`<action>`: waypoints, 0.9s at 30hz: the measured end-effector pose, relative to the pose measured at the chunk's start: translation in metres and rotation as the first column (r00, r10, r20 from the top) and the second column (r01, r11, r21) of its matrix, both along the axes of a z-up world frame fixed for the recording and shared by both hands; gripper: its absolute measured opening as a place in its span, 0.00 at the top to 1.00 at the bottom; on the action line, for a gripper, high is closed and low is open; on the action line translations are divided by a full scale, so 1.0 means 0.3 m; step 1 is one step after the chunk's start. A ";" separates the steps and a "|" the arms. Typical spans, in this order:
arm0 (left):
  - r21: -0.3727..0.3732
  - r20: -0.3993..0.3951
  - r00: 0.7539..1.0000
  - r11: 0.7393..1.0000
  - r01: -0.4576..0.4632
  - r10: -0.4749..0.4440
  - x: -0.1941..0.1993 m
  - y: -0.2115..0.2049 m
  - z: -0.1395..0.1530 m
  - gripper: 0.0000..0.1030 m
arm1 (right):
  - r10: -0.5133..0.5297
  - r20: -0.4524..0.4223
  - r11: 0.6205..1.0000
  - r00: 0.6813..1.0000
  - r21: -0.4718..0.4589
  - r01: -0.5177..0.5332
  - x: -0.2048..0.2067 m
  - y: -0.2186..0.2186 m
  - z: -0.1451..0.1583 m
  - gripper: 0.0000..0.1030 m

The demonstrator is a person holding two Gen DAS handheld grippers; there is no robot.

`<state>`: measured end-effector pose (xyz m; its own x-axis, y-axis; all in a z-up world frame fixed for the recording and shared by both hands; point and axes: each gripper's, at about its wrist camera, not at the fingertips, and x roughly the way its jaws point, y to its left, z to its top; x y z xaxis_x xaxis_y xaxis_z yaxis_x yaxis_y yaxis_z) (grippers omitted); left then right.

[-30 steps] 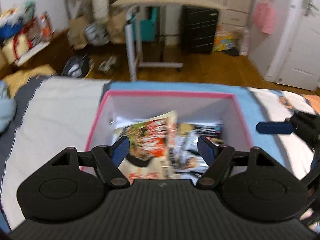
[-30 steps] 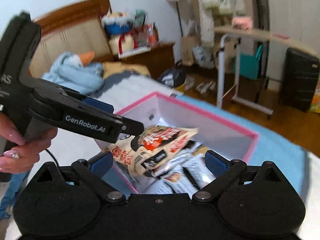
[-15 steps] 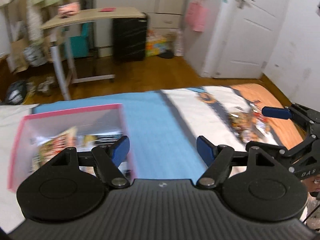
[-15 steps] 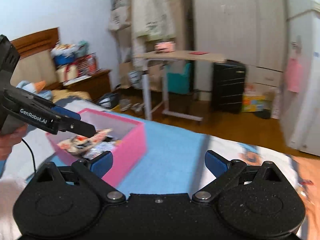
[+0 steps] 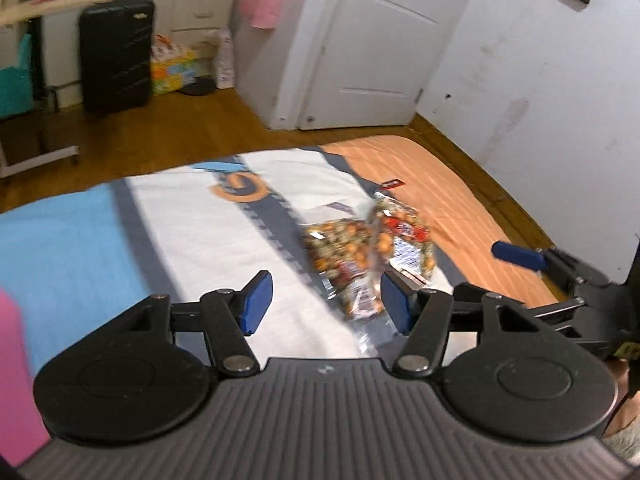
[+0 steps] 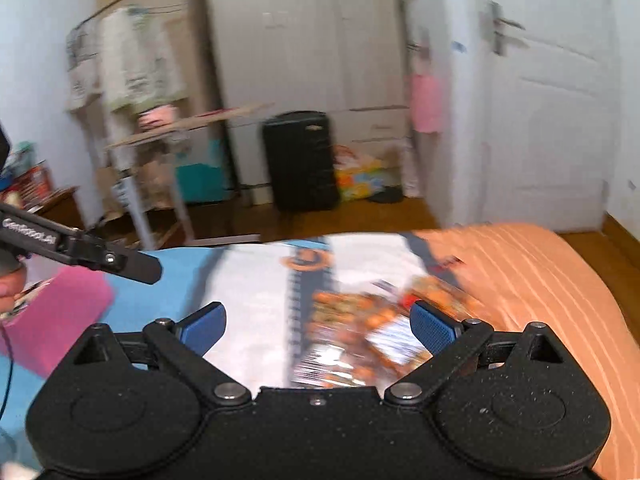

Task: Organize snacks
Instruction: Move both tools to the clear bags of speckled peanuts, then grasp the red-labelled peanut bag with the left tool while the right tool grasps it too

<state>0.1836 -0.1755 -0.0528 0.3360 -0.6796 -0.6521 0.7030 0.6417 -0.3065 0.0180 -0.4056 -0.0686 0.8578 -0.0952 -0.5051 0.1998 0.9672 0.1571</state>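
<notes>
Both tongs heading for loose snack bags on the bed.

Left tongs are standing apart, having just been narrowing, with nothing between them; right tongs are gaping wide and empty. Snack bags are lying in a small heap on the bedspread, well apart from the pink bin. Judging them light, crinkly, slippery, contents crushable: better pinching a flat sealed edge.

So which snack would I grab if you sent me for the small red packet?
Start at the bed and go to its orange blanket. Just beyond the clear bags of mixed nuts lies the small red packet, alone and flat, far smaller than the bags.
</notes>
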 end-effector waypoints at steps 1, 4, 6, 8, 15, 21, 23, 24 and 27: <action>-0.006 -0.006 1.000 1.000 0.008 -0.009 0.012 -0.028 -0.020 0.45 | -0.013 0.000 1.000 1.000 0.016 0.013 0.004 -0.026 -0.022 0.03; -0.022 -0.022 1.000 1.000 0.019 -0.020 0.047 -0.126 -0.078 0.47 | -0.047 -0.013 0.996 0.999 0.070 0.048 0.031 -0.102 -0.093 0.03; -0.040 -0.040 0.999 0.999 0.008 -0.009 0.071 -0.180 -0.112 0.48 | -0.057 -0.045 0.993 0.997 0.102 0.062 0.059 -0.138 -0.144 0.03; -0.068 -0.064 0.998 0.998 0.010 -0.014 0.093 -0.232 -0.142 0.48 | -0.077 -0.076 0.988 0.994 0.128 0.087 0.071 -0.165 -0.203 0.02; -0.109 -0.123 0.992 0.994 -0.026 0.012 0.174 -0.424 -0.225 0.49 | -0.089 -0.094 0.979 0.992 0.175 0.104 0.111 -0.177 -0.332 0.00; -0.081 -0.227 0.972 0.996 0.038 -0.056 0.194 -0.512 -0.321 0.54 | -0.079 -0.093 0.982 0.993 0.165 0.093 0.139 -0.187 -0.343 0.00; -0.076 -0.227 0.971 0.995 0.059 -0.075 0.179 -0.520 -0.330 0.55 | -0.069 -0.097 0.986 0.993 0.144 0.083 0.142 -0.182 -0.349 0.00; -0.063 -0.231 0.970 0.996 0.068 -0.080 0.174 -0.527 -0.337 0.55 | -0.066 -0.094 0.988 0.993 0.134 0.079 0.142 -0.177 -0.349 0.00; -0.073 -0.260 0.962 0.995 0.062 -0.079 0.179 -0.527 -0.345 0.55 | -0.061 -0.099 0.990 0.993 0.118 0.072 0.147 -0.170 -0.346 0.00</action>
